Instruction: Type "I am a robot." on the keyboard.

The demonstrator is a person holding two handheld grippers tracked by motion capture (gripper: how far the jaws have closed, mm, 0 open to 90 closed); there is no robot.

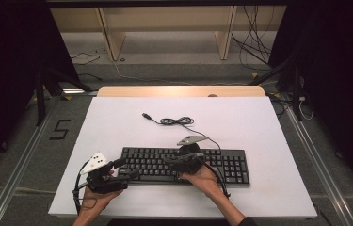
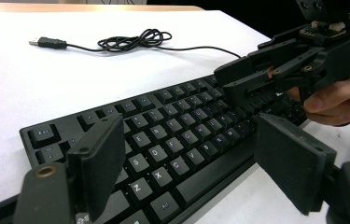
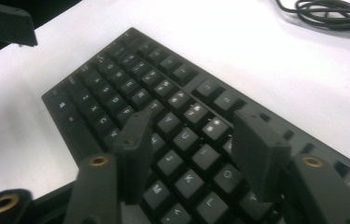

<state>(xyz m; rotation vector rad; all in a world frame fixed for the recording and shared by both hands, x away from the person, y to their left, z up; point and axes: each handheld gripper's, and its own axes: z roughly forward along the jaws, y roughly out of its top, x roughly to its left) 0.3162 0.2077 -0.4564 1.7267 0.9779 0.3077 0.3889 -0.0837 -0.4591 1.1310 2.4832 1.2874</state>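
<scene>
High view: grippers [image 1: 126,169] over keyboard [image 1: 230,165]

Both hands are gripping black two-jaw tools: the left gripper [image 1: 126,168] is carrying a white three-cornered plate dotted black, the right gripper [image 1: 176,158] a grey one. Brass-ringed pivots are glinting at the jaw hinges; a black cable is trailing from each

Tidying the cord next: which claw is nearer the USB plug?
Right. The right claw hovers over the keyboard's middle, below the USB plug; the left claw sits at its near-left corner.
</scene>
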